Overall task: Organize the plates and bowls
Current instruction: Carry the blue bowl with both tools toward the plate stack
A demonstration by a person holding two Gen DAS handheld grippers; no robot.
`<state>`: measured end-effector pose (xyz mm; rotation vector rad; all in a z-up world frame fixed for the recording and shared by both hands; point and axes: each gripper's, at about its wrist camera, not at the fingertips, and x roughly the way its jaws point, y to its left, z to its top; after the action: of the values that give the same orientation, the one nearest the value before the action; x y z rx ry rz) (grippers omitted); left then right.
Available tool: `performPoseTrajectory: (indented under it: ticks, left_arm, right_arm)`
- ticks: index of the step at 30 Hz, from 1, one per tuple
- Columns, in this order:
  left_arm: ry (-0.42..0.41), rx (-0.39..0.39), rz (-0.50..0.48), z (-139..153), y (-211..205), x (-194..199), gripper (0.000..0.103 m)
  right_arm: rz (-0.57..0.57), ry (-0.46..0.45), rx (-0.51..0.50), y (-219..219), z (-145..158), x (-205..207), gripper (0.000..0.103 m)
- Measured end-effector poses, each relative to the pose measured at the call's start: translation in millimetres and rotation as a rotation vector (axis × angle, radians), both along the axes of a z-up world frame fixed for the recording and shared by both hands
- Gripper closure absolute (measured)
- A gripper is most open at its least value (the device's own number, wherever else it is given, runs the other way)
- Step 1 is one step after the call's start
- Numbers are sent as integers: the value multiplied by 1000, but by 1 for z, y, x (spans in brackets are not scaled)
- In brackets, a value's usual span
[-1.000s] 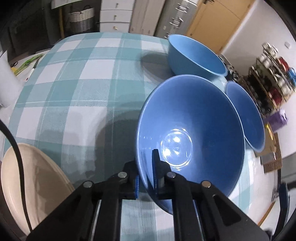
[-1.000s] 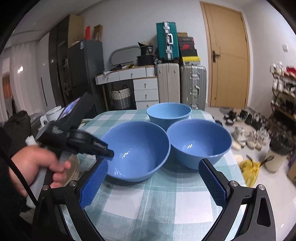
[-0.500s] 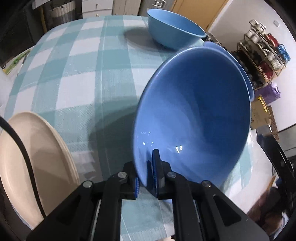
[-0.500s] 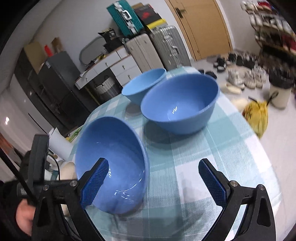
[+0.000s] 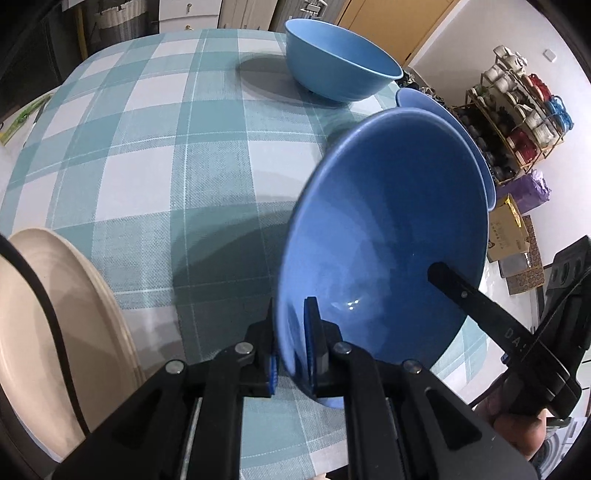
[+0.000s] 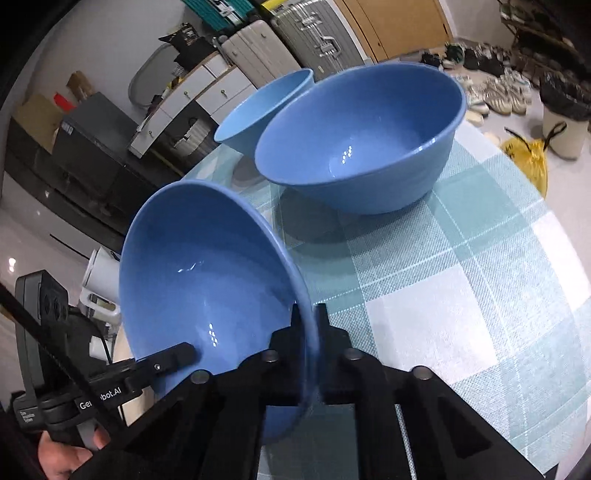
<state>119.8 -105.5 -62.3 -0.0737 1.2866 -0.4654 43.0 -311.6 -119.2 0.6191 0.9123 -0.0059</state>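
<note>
Now both tools, left tool (image 5: 291, 343) and right tool (image 6: 309, 332), pinch the tilted bowl (image 5: 388, 229) (opposite rims).

home | checked tablecloth (image 5: 155, 155) | suitcases (image 6: 317, 40) | shoe rack (image 5: 517, 114) | wood door (image 6: 406, 26)

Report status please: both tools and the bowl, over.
Left tool and right tool both clamped on tilted blue bowl, opposite rim sides. Two other bowls ahead on table.
</note>
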Motion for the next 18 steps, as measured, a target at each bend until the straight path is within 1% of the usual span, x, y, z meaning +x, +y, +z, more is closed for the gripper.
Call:
performPoseTrajectory:
  ticks: [5, 8, 10, 12, 16, 18]
  left_arm:
    - [11, -14, 2, 2, 1, -2, 94]
    - [23, -28, -9, 3, 0, -3, 94]
    - [9, -15, -20, 5, -2, -6, 94]
    - [16, -9, -35, 4, -4, -10, 94]
    - [30, -12, -69, 3, -7, -22, 94]
    - [29, -7, -86, 4, -9, -29, 94]
  right_arm:
    - [3, 6, -31, 3, 9, 1, 98]
    - [15, 22, -69, 7, 15, -1, 98]
    - [25, 57, -79, 8, 17, -2, 98]
    - [28, 86, -84, 6, 19, -4, 98]
    - [46, 127, -137, 5, 29, -15, 98]
    - [52, 162, -153, 6, 35, -22, 98]
